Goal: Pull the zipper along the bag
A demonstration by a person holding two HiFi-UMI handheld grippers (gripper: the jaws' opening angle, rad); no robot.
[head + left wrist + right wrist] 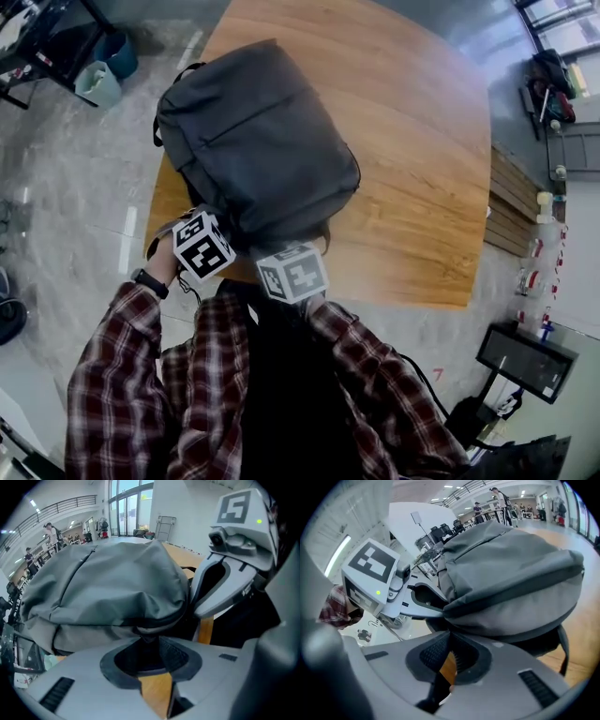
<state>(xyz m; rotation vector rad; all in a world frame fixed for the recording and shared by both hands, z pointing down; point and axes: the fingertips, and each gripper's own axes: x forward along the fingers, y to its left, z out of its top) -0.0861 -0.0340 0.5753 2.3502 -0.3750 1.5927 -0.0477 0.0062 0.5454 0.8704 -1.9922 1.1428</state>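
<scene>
Tabletop [412, 169]: wooden, with rounded corners. We see it from steeply above, with grey floor [66, 187] all round.
Bag [253, 141]: a grey backpack lying flat on the near-left part of the tabletop. Its left side reaches over the tabletop's left edge, and its near end lies at the edge closest to the person.
Sleeves [122, 375]: red plaid, with both arms drawn in toward the bag's near end.
Left gripper [147, 641]: at the bag's near-left corner, pointing steeply down. Its fingers stand apart, with a dark fold of the bag's edge between the tips. We do not see them clamped on it.
Right gripper [449, 637]: just beside the left one, at the near end of the bag. Its fingers are closed almost together, leaving a thin slit that shows wood. The tips meet the bag's lower edge.
Zipper [511, 592]: a dark band running along the bag's side. We cannot make out its pull, nor whether the right fingers pinch it.
Watch [150, 282]: a dark band on the left wrist.
</scene>
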